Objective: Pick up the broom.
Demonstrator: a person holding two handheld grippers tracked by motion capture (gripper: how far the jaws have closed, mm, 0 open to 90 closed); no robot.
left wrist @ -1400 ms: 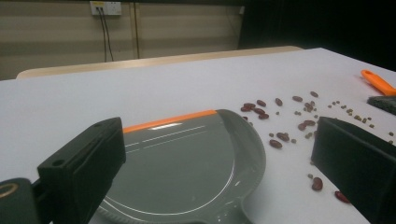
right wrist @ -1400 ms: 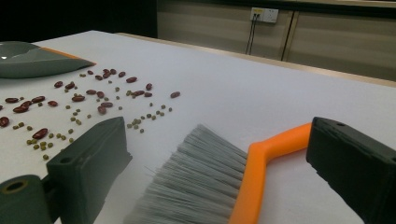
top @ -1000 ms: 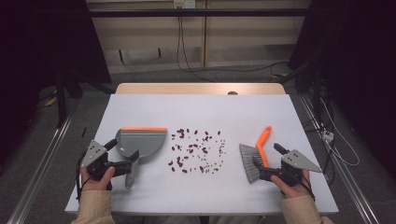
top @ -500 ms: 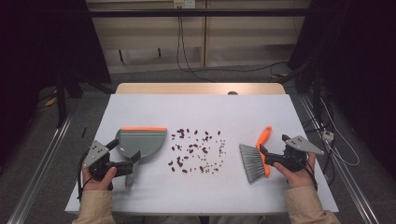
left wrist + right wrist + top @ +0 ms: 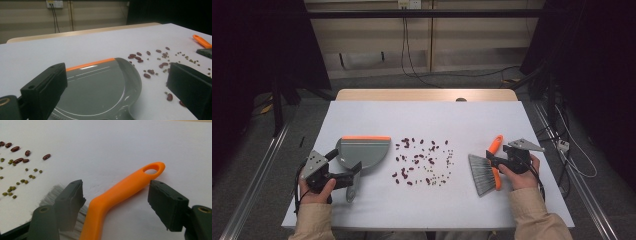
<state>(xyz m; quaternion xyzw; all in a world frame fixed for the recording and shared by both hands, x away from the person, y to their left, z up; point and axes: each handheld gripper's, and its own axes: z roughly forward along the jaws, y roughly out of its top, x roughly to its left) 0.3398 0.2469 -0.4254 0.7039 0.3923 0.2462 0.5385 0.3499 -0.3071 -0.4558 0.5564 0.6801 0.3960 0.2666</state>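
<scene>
A grey dustpan [image 5: 363, 151] with an orange front lip lies on the white table [image 5: 427, 117], left of centre. My left gripper [image 5: 344, 164] is open at the pan's near end, close to its handle; in the left gripper view [image 5: 112, 82] the dustpan [image 5: 97, 90] lies between the wide-apart jaws. Several red and green beans [image 5: 422, 162] are scattered mid-table. At the right lies a brush [image 5: 483, 175] with grey bristles and an orange handle [image 5: 120, 190]. My right gripper [image 5: 496, 159] is open, one jaw on each side of the handle [image 5: 116, 192].
The table's near edge runs just below both hands. Cables and a power strip [image 5: 562, 146] lie on the floor to the right. A wooden strip [image 5: 427, 95] borders the table's far side, with bare tabletop beyond the beans.
My right gripper has moved forward and left from beside the brush's bristles until its jaws straddle the orange handle. The left gripper and the dustpan have hardly moved.
</scene>
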